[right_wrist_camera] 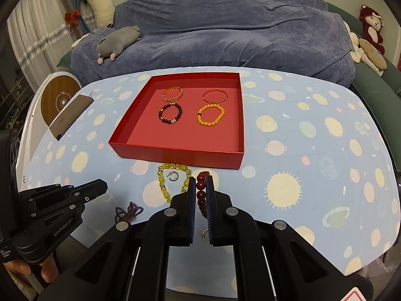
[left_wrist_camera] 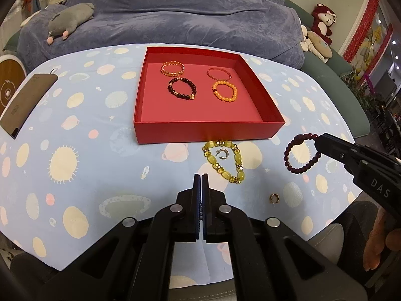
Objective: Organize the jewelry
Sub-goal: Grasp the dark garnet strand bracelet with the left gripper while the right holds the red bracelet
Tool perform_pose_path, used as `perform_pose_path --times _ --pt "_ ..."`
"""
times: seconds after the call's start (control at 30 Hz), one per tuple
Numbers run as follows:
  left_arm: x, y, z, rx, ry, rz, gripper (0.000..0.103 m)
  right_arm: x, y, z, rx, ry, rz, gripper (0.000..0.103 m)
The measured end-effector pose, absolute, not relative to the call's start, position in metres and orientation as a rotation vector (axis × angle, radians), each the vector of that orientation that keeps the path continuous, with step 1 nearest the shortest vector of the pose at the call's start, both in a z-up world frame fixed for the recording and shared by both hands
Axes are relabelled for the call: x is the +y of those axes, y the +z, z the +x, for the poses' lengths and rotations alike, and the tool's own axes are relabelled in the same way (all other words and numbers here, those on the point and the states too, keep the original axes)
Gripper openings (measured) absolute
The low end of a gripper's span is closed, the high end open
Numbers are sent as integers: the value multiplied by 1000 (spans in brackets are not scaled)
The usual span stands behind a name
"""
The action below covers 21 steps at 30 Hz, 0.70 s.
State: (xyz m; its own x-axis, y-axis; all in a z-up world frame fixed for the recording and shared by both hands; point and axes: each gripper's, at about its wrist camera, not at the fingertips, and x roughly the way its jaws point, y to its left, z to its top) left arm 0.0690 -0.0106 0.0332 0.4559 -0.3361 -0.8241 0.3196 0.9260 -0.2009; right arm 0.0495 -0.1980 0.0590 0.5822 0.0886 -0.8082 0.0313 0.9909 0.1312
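A red open box (left_wrist_camera: 200,135) (right_wrist_camera: 175,154) stands mid-table with several bracelets inside, among them an orange bead one (left_wrist_camera: 224,91) (right_wrist_camera: 210,115) and a dark bead one (left_wrist_camera: 182,89) (right_wrist_camera: 170,113). My right gripper (right_wrist_camera: 201,183) (left_wrist_camera: 317,141) is shut on a dark red bead bracelet (right_wrist_camera: 201,195) (left_wrist_camera: 300,154), held above the table right of the box's front. My left gripper (left_wrist_camera: 201,175) (right_wrist_camera: 104,184) is shut and empty. A yellow bead bracelet (left_wrist_camera: 224,160) (right_wrist_camera: 173,183) lies before the box around a silver earring (left_wrist_camera: 221,153) (right_wrist_camera: 173,176). A gold earring (left_wrist_camera: 274,198) lies nearer.
A small purple bead strand (right_wrist_camera: 129,212) lies on the table near my left gripper. A brown pouch (left_wrist_camera: 27,102) (right_wrist_camera: 71,115) lies at the table's left edge. A blue covered sofa (left_wrist_camera: 175,12) with plush toys stands behind the table.
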Motion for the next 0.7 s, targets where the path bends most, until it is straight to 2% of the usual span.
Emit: perform_pose_path --times 0.03,0.07,0.1,0.2,0.47,0.5,0.57,0.7 --pt "-9 30 68 1027 -404 -33 7 -198 57 48 955 32 138 7" --pt "-8 25 66 1036 -400 -40 20 -198 54 47 961 31 141 7" --pt "-8 19 64 1045 -383 -35 38 -198 51 45 968 31 144 7" --pt "-11 0 57 1065 -356 -8 47 -197 41 41 992 34 152 7" --pt "-18 -38 56 1118 -324 45 44 -193 25 36 1028 42 166 7" --pt "-21 -39 56 1112 -328 61 42 -193 24 37 1032 42 167 7" --pt "-24 -39 57 1108 -346 77 27 -193 22 38 1037 43 172 7" --pt "-25 -37 59 1122 -367 70 17 -193 21 39 1040 43 173 7"
